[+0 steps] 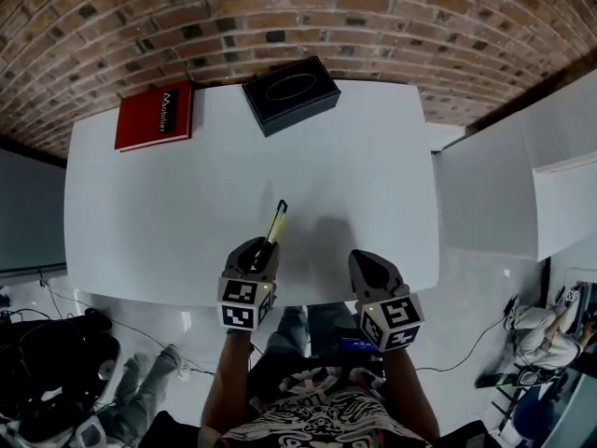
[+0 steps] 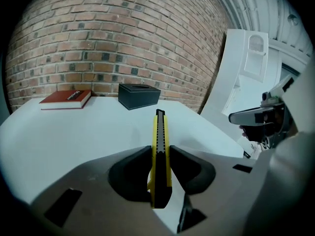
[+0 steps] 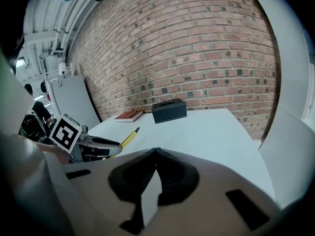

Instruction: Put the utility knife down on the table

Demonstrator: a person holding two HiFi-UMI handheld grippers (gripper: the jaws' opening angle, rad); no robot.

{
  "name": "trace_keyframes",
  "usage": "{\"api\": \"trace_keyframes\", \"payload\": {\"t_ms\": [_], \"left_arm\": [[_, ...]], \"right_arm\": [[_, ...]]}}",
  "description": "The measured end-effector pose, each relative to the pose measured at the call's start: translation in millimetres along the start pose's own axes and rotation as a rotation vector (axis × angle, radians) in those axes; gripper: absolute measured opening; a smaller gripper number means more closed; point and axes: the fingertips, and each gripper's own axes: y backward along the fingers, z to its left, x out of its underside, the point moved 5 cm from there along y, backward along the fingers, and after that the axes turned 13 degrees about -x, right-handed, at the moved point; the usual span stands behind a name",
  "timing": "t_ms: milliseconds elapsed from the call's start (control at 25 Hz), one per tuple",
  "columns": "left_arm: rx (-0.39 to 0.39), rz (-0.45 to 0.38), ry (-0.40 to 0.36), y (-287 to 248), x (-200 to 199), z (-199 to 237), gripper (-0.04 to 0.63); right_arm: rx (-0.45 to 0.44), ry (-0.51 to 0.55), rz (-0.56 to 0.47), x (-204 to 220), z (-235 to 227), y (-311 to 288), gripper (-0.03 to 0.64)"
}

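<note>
The left claw (image 2: 160, 155) is gripping the utility knife (image 1: 277, 220) over the tabletop's (image 1: 168, 213) near edge, while the right claw (image 3: 156, 154) is sitting closed and empty. Lowering and releasing are apparently remaining.

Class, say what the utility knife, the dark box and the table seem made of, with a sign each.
The utility knife looks plastic: yellow shell, black ribbed slider. The dark box may be leatherette or matte plastic: dull surface. The table seems white laminate or painted board: smooth, no grain.

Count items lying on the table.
2: a red book at the far left corner, a black box beside it. The knife is clamped in the left gripper, so not counted.
</note>
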Motion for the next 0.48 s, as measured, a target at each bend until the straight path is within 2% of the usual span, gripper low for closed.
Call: {"api": "trace_keyframes", "payload": {"t_ms": [480], "left_arm": [[-0.006,0.088,-0.038,-25,30,-10,0.118]], "right_arm": [[-0.021,-0.022,0.032,14,-14,-8,0.000]]}}
